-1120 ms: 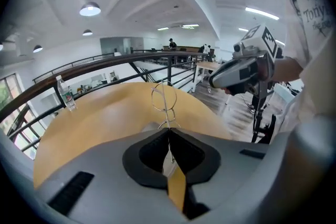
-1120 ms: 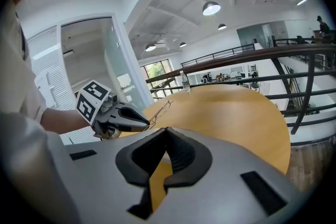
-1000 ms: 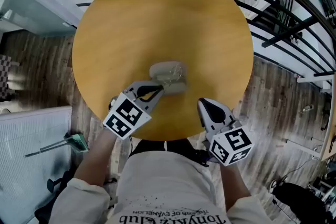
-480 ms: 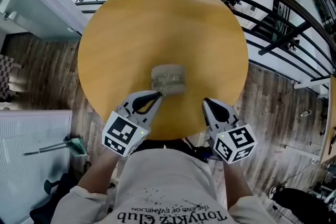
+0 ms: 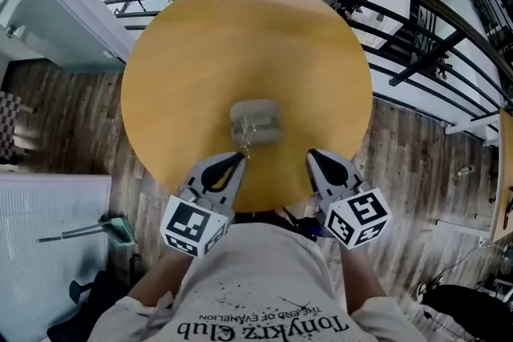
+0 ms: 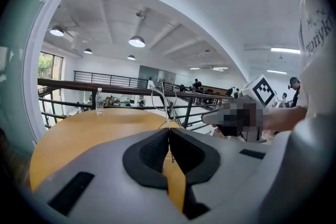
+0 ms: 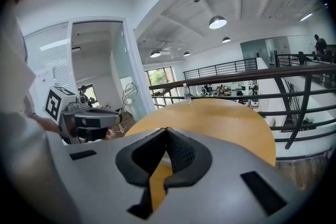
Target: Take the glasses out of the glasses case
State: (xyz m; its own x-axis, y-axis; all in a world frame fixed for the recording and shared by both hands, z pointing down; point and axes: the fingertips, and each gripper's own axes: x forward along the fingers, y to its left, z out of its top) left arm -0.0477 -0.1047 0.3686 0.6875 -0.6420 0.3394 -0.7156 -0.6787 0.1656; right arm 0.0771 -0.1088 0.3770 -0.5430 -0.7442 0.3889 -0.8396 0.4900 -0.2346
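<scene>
My left gripper (image 6: 169,132) pinches the thin wire glasses (image 6: 164,98) by one arm at the near edge of the glasses case (image 5: 255,122) on the table (image 5: 200,52); they look light, springy and easily bent, so I judge a gentle hold there is best, while my right gripper (image 7: 167,130) is pressed closed on nothing

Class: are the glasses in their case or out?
Out. The left gripper is shut on the wire glasses, holding them in the air, apart from the case.
</scene>
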